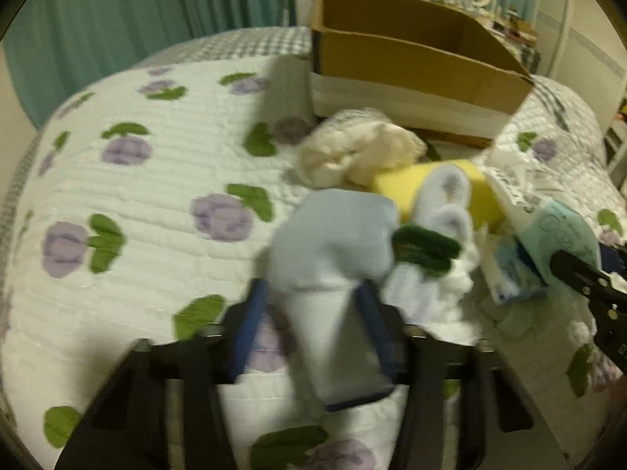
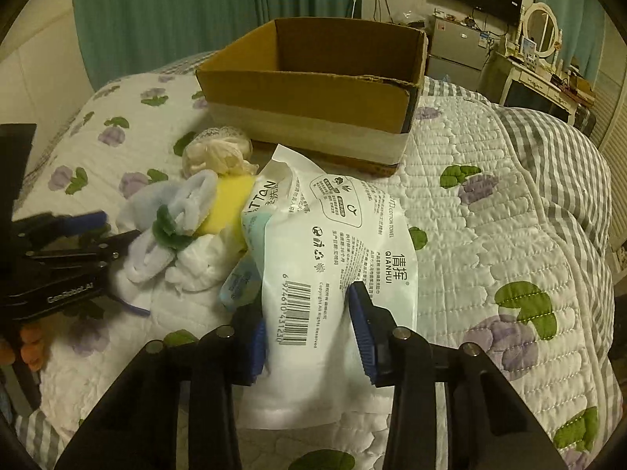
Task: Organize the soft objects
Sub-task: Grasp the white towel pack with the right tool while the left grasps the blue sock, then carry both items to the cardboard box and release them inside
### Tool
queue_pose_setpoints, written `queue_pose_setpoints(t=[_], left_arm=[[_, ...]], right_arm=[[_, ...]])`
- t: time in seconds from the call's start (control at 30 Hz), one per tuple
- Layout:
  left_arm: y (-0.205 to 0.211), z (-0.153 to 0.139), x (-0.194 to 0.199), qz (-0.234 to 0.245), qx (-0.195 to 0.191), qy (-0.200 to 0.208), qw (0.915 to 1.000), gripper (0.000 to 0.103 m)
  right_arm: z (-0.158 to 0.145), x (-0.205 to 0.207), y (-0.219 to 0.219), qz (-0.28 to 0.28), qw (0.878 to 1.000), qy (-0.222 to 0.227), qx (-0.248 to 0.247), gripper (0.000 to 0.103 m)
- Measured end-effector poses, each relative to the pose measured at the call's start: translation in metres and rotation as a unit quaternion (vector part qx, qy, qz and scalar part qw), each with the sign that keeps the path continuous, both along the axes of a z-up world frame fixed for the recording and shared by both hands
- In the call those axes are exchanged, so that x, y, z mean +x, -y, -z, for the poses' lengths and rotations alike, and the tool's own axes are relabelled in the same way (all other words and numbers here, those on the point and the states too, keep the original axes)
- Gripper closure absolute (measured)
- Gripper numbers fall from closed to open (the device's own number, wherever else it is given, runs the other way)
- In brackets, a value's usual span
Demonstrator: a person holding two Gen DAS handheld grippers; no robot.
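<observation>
Cardboard box stands open on the quilt, beyond the heap of soft items. Left gripper is clamped on a pale blue cloth at the heap's near edge. Right gripper is clamped on the cotton towel pack, whose long axis points toward the box. Judgement: both loads lie short of the box; the right hand is nearer.

The white pack reads "QIANHUI", "COTTON TOWEL"; left hand-held gripper reads "GenRobot.AI".
</observation>
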State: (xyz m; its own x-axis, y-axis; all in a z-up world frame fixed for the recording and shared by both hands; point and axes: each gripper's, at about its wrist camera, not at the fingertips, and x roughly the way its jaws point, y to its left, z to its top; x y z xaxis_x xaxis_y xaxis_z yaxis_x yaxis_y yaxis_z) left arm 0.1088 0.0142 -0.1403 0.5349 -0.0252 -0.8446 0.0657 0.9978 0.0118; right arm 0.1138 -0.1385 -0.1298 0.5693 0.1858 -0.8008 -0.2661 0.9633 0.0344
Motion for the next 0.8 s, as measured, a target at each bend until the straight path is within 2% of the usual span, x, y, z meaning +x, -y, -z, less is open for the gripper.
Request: queue_pose_setpoints(t=[0.03, 0.1, 0.2, 0.53, 0.67, 0.8], left_arm=[[0.002, 0.0, -0.001, 0.002, 0.002, 0.002, 1.0, 0.069], [0.006, -0.005, -0.005, 0.013, 0.003, 0.008, 0.9999, 0.09], [0.006, -0.013, -0.01, 0.018, 0.003, 0.018, 0.9997, 0.097], [0.006, -0.05, -0.032, 0.026, 0.01, 0.06, 0.9978, 0.099], [0.003, -0.08, -0.04, 0.025, 0.007, 0.092, 0.9954, 0.099], [0.006, -0.115, -0.038, 0.035, 0.009, 0.127, 0.9913, 0.099]], right_arm=[[0.0, 0.0, 0.0, 0.0, 1.0, 0.0, 0.001, 0.066], [-0.003, -0.001, 0.0, 0.0, 1.0, 0.004, 0.0, 0.068], [-0.008, -0.007, 0.002, 0.002, 1.0, 0.012, -0.002, 0.071], [-0.047, -0.036, 0.003, 0.004, 0.999, 0.051, -0.007, 0.072], [-0.059, -0.046, 0.003, 0.006, 0.998, 0.064, -0.011, 0.072], [-0.083, -0.049, 0.002, 0.004, 0.996, 0.087, -0.008, 0.073]])
